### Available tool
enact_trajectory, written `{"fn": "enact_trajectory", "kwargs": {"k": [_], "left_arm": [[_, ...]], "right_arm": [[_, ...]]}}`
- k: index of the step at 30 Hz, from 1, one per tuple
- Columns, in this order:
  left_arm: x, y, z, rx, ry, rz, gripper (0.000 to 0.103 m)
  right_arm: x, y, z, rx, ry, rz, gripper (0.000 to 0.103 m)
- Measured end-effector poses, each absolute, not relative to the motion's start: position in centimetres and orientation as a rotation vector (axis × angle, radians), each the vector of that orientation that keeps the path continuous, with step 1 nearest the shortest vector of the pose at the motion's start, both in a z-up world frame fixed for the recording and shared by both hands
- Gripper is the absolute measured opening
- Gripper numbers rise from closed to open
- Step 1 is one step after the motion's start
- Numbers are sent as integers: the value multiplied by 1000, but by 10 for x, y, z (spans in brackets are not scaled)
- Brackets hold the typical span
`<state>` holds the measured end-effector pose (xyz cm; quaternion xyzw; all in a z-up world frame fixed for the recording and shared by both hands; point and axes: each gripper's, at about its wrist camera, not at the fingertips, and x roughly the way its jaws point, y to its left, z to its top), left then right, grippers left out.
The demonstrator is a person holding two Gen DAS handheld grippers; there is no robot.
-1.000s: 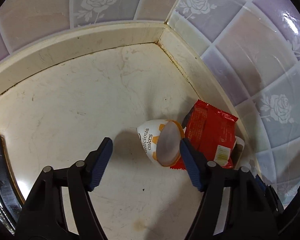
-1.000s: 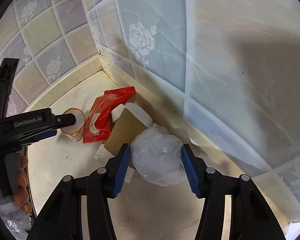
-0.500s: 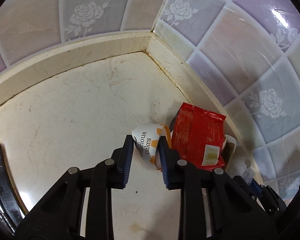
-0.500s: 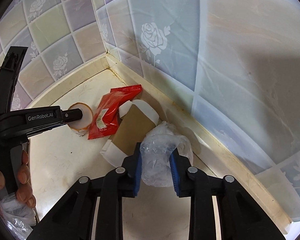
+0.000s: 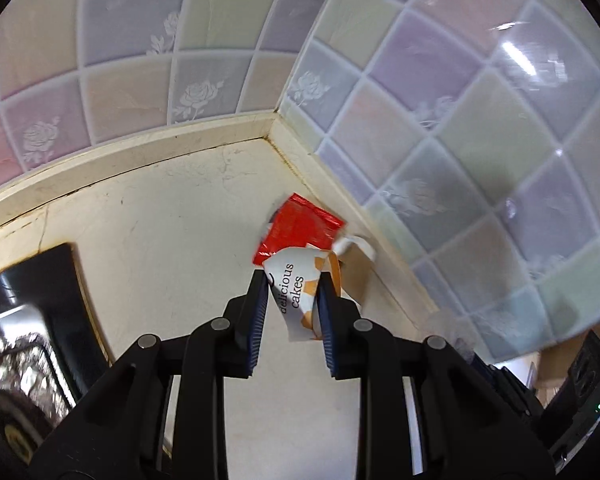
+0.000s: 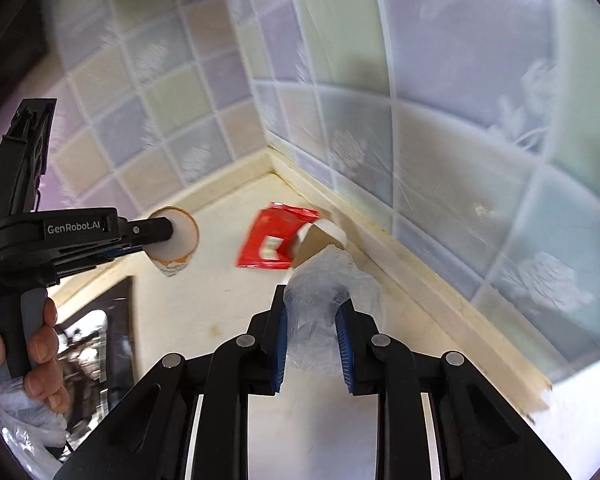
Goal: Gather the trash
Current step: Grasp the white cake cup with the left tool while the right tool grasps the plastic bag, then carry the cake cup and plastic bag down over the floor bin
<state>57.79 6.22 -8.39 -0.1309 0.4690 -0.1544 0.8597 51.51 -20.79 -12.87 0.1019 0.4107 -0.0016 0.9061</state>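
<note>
Both pairs of fingers are clamped on trash. Your left gripper [image 5: 292, 304] pinches the crushed paper cake cup [image 5: 298, 294], printed "delicious cakes". Your right gripper [image 6: 311, 338] squeezes the crumpled clear plastic bag [image 6: 330, 292]. Both jaw sets have just closed, each with its item between the pads, and both items hang clear of the counter [image 5: 172, 232].

Risks:
- Plastic bag is thin, slick film. Most of its bulk bulges out past the tips toward 12 o'clock, so only a fold sits between the pads. A quick swing could let it creep out.
- Cake cup is flattened and gripped across its side wall. From the right wrist view its open mouth [image 6: 176, 236] sticks out beyond the tips. Paper may buckle further and loosen the hold, I judge.
- Both hands work the same corner. A crossing path could knock one load off with the other tool.
- Two pieces lie on the counter by the wall: the red snack wrapper [image 6: 276, 240] and the brown paper cup [image 6: 320, 240] touching it. Easy to forget them once you head off.

Positions:
- Cake cup: between the left pads, body running up toward 12 o'clock.
- Bag: between the right pads, bulging to 12 and 1 o'clock.
- Wrapper: at 12 o'clock of the left tips, at 11 o'clock of the right tips, near but not touching.
</note>
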Motion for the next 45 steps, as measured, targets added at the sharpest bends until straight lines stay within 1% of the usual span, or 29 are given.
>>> {"fn": "enact_trajectory", "kwargs": {"k": [5, 9, 14, 17, 22, 28, 33, 41, 45], "left_arm": [[508, 65, -40, -330, 942, -371, 21], [434, 67, 1, -348, 905, -384, 21], [338, 62, 36, -355, 852, -377, 21], [278, 51, 50, -329, 812, -353, 21], [189, 25, 50, -293, 792, -305, 21], [106, -10, 27, -227, 812, -273, 21], [62, -31, -10, -179, 879, -264, 21], [38, -44, -100, -169, 1040, -253, 21], [43, -41, -157, -181, 1117, -238, 22]], "right_arm": [[462, -203, -93, 236, 806, 76, 21], [409, -198, -62, 241, 773, 161, 21], [332, -197, -23, 223, 728, 267, 21], [283, -201, -5, 219, 708, 322, 21], [201, -214, 8, 219, 689, 399, 21], [116, -233, 0, 223, 715, 456, 21], [70, -249, -33, 249, 770, 471, 21], [51, -257, -128, 277, 959, 406, 21], [45, -253, -191, 260, 1047, 362, 21]]}}
